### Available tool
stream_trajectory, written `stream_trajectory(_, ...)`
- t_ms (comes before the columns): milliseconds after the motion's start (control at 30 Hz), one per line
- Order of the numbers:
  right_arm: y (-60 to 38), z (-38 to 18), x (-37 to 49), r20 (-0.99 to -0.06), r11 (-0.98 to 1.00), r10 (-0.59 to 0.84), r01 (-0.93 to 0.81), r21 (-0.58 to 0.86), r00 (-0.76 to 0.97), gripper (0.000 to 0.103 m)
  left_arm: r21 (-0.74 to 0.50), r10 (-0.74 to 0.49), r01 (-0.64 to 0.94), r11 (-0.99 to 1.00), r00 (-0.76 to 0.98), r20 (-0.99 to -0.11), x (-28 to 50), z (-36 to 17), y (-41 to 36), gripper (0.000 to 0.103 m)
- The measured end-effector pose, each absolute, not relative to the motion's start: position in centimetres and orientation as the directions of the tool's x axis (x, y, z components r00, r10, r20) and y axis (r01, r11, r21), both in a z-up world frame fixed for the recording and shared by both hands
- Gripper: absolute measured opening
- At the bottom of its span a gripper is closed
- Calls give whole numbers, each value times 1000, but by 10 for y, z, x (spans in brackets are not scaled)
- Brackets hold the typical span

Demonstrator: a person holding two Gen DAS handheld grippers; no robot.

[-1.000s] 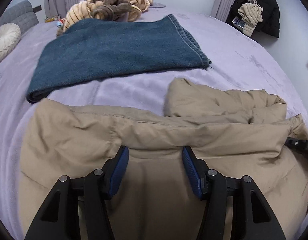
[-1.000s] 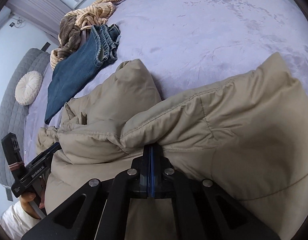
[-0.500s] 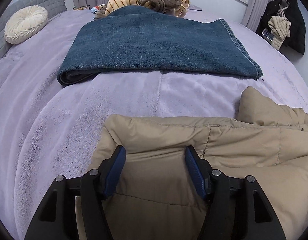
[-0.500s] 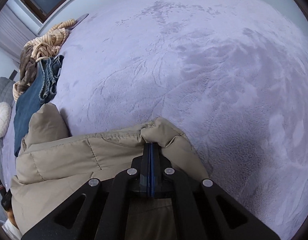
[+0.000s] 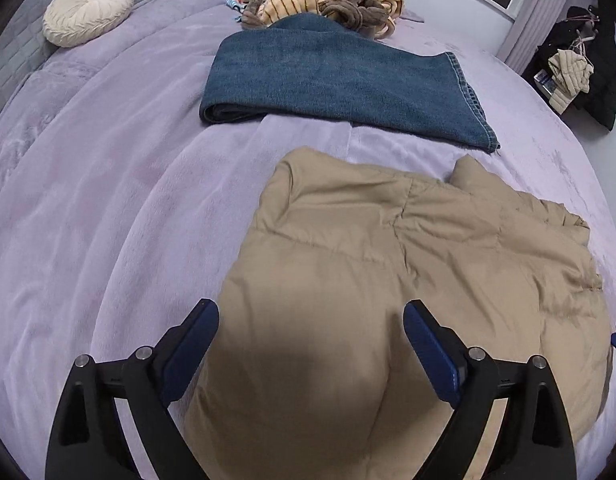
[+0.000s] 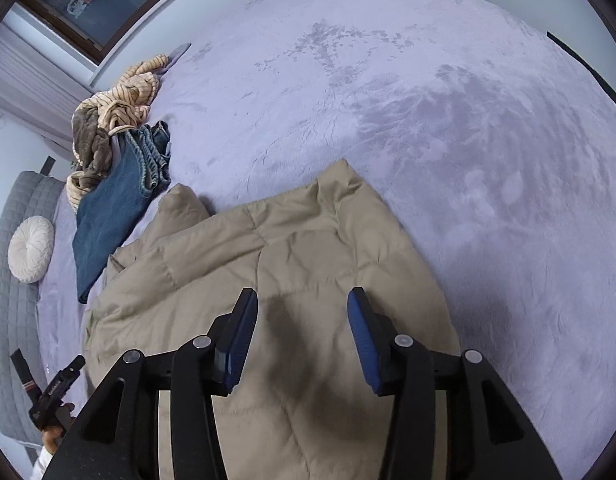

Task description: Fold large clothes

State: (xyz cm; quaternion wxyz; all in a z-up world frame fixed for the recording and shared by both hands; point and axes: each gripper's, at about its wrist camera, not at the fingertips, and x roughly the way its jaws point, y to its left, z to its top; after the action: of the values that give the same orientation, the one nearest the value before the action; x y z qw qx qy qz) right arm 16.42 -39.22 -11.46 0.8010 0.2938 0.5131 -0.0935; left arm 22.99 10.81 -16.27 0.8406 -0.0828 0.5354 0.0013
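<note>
Release confirmed: right claw (image 6: 301, 330), pinched on the tan jacket (image 5: 408, 280) a second ago, now gapes, as does left claw (image 5: 311, 342).
Jacket lies folded on the lavender bed (image 5: 107, 200), long axis running away from both claws toward folded jeans (image 5: 340, 80) nearby.

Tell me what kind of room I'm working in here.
Most likely a bedroom: the tan puffer jacket lies on a lilac plush bedspread, with a grey quilted headboard and a round cream cushion behind.
</note>
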Motion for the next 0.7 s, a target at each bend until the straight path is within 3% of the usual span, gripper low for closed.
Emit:
stream_trajectory(133,-384,-110,130,-872,777,186,475,412,452,56,-141,-94,-87,986,405,-909,198,-161,106,95)
stream_trajectory(200,-381,-107,115,-873,768,196,484,420,447,58,-150,-105,-82,985,400,-911,184,-158,105,103)
stream_trajectory(633,-364,-106,46,-863,699,249,536,474,439,68,-217,-169,-107,970,341,-925,127,-151,103,103)
stream_trajectory(700,-363,-109,40,-859,683,259,545,486,441,79,-196,-144,-130,972,331,-932,122,-154,104,103)
